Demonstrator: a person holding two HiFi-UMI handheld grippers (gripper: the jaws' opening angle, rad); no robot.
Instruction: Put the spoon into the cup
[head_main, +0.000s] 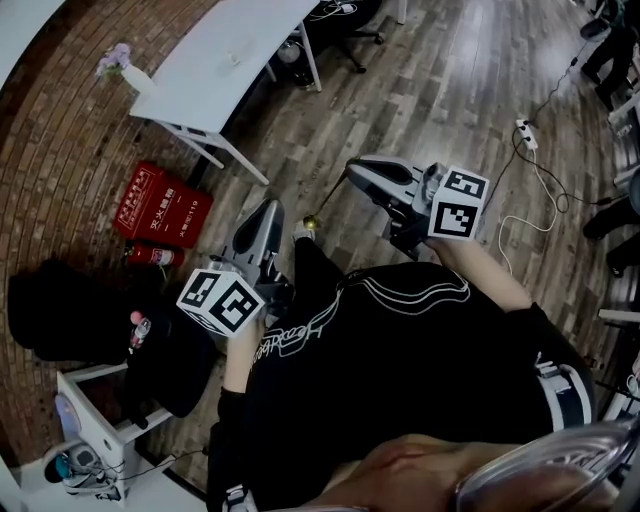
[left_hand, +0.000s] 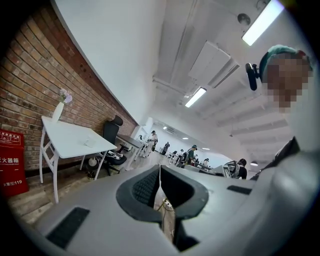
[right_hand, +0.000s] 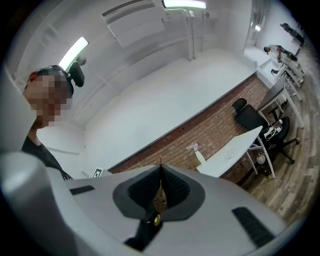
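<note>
A white table (head_main: 225, 60) stands against the brick wall (head_main: 60, 150), with a small vase of flowers (head_main: 130, 75) at one end and a black office chair (left_hand: 112, 135) beyond. A red fire-extinguisher box (head_main: 160, 205) sits near it on the wooden floor (head_main: 450, 90). A white power strip (head_main: 526, 135) lies well apart.

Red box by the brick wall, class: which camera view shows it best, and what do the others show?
The head view: the whole red box shows from above, at the foot of the brick wall. The left gripper view catches only part of it, cut off at the left edge. The right gripper view does not show it.
</note>
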